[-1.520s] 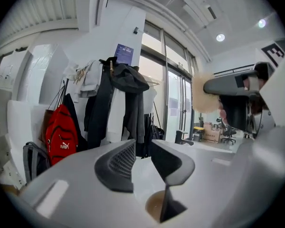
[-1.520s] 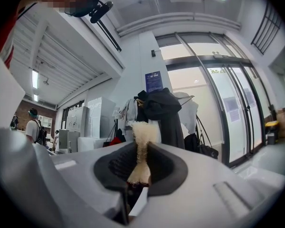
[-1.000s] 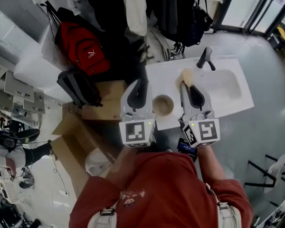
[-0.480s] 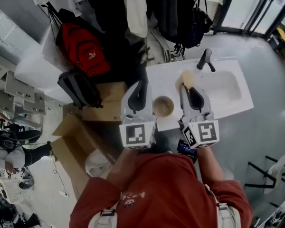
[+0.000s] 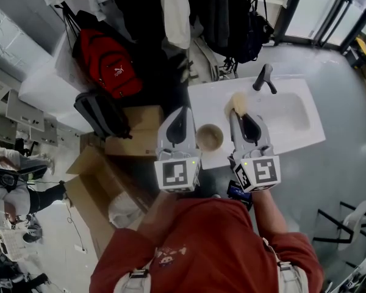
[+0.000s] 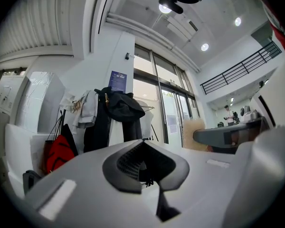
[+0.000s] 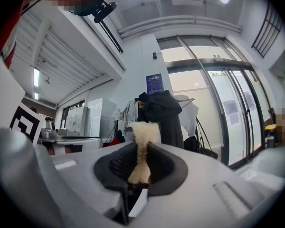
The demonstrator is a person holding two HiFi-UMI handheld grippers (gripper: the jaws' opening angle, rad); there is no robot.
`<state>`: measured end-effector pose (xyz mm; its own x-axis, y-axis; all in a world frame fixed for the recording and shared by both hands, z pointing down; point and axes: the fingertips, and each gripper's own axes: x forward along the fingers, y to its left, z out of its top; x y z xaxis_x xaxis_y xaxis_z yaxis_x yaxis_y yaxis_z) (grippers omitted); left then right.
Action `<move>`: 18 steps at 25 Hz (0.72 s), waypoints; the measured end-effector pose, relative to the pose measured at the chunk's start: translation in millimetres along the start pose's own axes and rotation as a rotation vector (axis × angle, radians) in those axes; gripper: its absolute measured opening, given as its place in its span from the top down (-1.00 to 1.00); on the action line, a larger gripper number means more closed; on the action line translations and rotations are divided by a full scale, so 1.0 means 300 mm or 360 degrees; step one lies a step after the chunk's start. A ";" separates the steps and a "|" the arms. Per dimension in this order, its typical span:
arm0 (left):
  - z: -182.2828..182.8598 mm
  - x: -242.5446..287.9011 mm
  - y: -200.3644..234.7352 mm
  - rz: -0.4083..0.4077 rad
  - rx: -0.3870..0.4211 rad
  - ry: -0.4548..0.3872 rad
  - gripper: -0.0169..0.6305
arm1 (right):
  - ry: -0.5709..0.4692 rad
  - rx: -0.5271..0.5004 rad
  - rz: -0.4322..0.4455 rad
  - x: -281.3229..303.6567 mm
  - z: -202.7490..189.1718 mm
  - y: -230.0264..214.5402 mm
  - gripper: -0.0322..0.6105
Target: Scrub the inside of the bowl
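My left gripper [image 5: 182, 112] had just been closing and its jaws met on nothing, with the bowl [image 5: 209, 136] standing free at its three o'clock on the near edge of the sink counter [image 5: 296, 133], between the two grippers. My right gripper [image 5: 236, 110] was clamped on the pale fibrous scrubber [image 5: 238, 99], which stuck out at the bowl's one o'clock, short of the faucet [image 5: 263, 76] and nowhere near the bowl's inside. To scrub well, I judged I should reopen the left jaws and pinch the rim at its nine o'clock so the bowl could not skate, then tip the scrubber down into it and work round the wall. Against the frame a second earlier, only the left jaws differed, apart then and together now; the bowl, the scrubber and both grippers sat where they had been.
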<state>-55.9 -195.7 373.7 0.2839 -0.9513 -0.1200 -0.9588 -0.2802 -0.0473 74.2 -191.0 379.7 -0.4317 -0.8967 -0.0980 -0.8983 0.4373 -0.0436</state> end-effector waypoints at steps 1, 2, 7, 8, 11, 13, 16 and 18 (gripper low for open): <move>-0.002 0.002 0.001 0.0002 0.0001 0.0009 0.92 | 0.0003 -0.0002 -0.0001 0.001 0.001 0.000 0.74; -0.003 0.005 0.003 0.0004 0.0000 0.0016 0.93 | 0.0007 -0.0004 -0.0002 0.002 0.003 0.001 0.74; -0.014 0.010 -0.001 0.0011 -0.0003 0.0027 0.92 | 0.0015 0.0003 -0.0008 0.002 0.001 -0.008 0.74; -0.014 0.012 -0.003 0.0010 -0.0002 0.0025 0.92 | 0.0012 0.0003 -0.0010 0.003 0.002 -0.011 0.74; -0.016 0.011 -0.006 0.0008 0.0007 0.0024 0.92 | 0.0009 0.0002 -0.0014 0.001 0.002 -0.016 0.74; -0.013 0.010 -0.009 0.0007 0.0016 0.0024 0.93 | 0.0007 0.0005 -0.0017 -0.001 0.002 -0.018 0.74; -0.005 0.011 -0.011 0.0004 0.0024 0.0024 0.92 | 0.0014 0.0005 -0.0024 -0.001 0.004 -0.021 0.74; 0.000 0.013 -0.015 -0.0002 0.0029 0.0021 0.92 | 0.0015 0.0005 -0.0029 -0.001 0.004 -0.027 0.74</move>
<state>-50.4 -198.2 373.6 0.2846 -0.9527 -0.1067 -0.9581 -0.2790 -0.0653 81.7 -194.3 379.0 -0.4160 -0.9051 -0.0878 -0.9057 0.4210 -0.0485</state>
